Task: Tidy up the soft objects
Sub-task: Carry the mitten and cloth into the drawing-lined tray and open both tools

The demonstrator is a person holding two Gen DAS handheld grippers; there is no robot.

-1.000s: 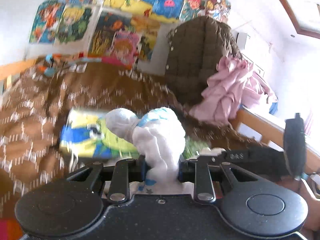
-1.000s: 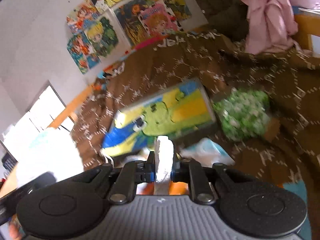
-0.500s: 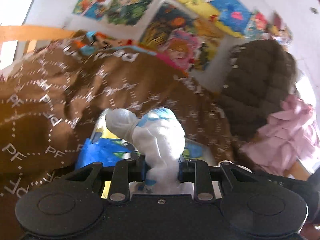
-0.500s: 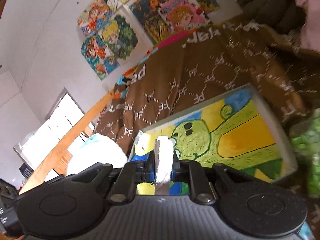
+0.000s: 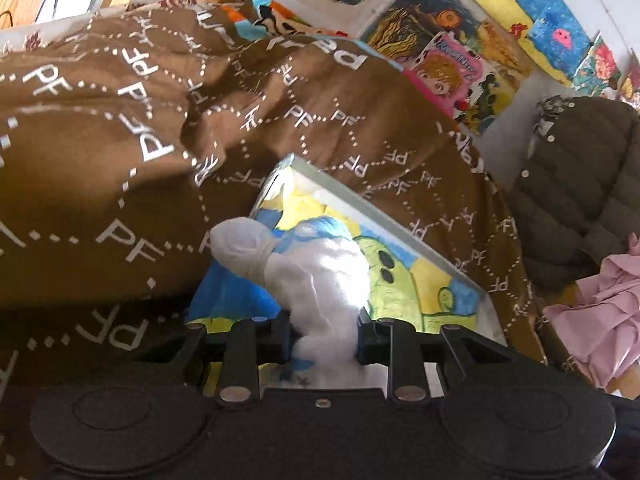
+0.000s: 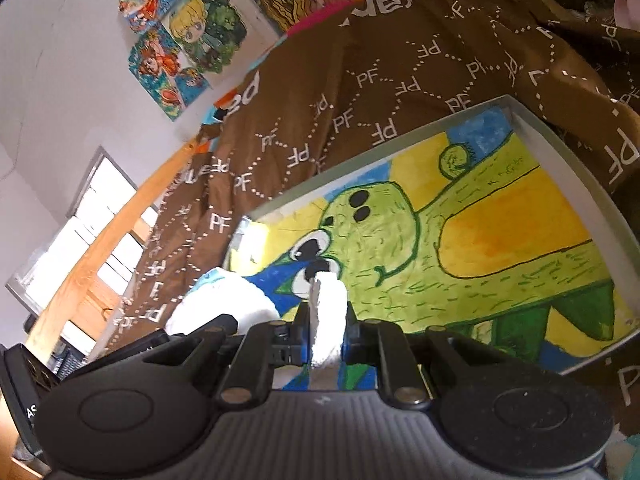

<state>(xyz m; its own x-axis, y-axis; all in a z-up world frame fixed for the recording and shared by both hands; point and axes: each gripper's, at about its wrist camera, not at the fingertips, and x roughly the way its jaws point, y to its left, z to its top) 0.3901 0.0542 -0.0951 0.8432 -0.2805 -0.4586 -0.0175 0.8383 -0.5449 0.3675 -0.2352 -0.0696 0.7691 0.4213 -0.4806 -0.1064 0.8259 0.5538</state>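
Your left hand-held gripper (image 5: 323, 338) pinched the white-and-blue soft toy (image 5: 316, 268) above the painted tray (image 5: 400, 220) on the brown bedspread (image 5: 120, 140). Your right hand-held gripper (image 6: 327, 334) clamped the toy's thin white end (image 6: 328, 312). You needed to lower both together, level, well inside the rim before letting go.

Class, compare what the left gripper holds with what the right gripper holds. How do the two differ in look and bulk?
The left gripper is shut on a bulky white plush toy with blue markings; the right gripper pinches a thin white fabric piece. The plush bulges past the fingers; the fabric piece stands as a narrow strip. Both are white, soft, and held above the painted tray.
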